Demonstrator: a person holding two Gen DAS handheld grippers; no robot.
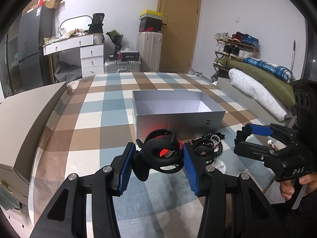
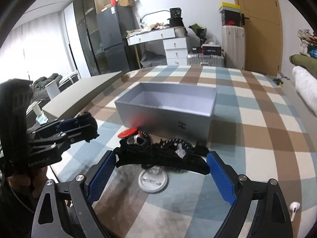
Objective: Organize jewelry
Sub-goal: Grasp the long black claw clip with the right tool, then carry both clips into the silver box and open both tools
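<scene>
Grey box [image 1: 178, 119]; blue-brown checked cloth [image 1: 111, 103]

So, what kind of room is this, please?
Most likely a bedroom at home. The work goes on upon a bed with a checked cover, a white dressing table with drawers stands by the far wall, and a rack of shoes and suitcases flank the door.

Open grey cardboard box [image 2: 168, 117] sat on the checked blue-and-brown bedspread [image 2: 257, 138] — black tangled jewelry pile [image 2: 170, 150] just before it, round white plastic case [image 2: 153, 180] nearer, white earbud [image 2: 294, 208] far right.
</scene>
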